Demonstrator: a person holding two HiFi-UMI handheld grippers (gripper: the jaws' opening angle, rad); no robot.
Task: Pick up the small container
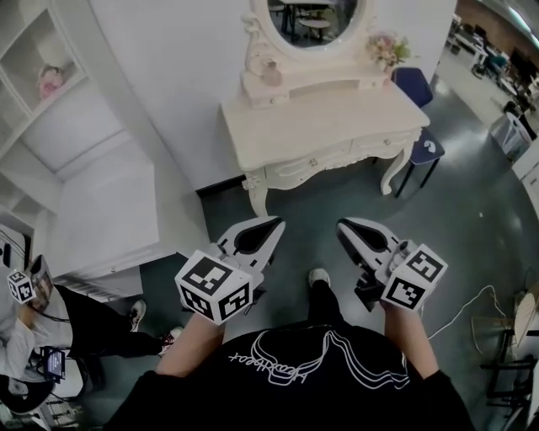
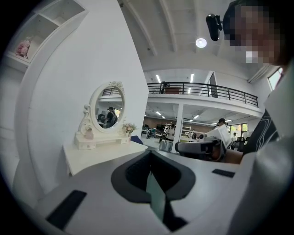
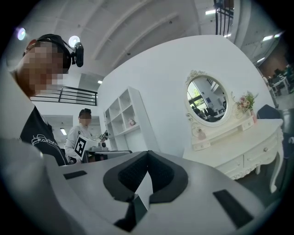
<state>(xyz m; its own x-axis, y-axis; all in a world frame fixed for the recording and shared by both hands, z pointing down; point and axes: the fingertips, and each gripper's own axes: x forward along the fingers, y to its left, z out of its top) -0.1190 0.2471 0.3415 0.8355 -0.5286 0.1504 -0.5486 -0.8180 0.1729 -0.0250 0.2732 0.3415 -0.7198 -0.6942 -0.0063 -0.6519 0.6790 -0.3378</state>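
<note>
White vanity table (image 1: 337,118) far, small pink container (image 1: 271,74) on its raised shelf left of the oval mirror (image 1: 316,21), left gripper (image 1: 277,224) and right gripper (image 1: 342,226) near, both closed, empty, black shirt (image 1: 354,396) script unreadable

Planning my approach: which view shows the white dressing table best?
The head view: whole dressing table, top, drawers and legs. The left gripper view shows only its top and mirror; the right gripper view, top and drawer fronts.

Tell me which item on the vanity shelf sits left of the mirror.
The small pink container at the left end; the flower bunch stands at the right.
</note>
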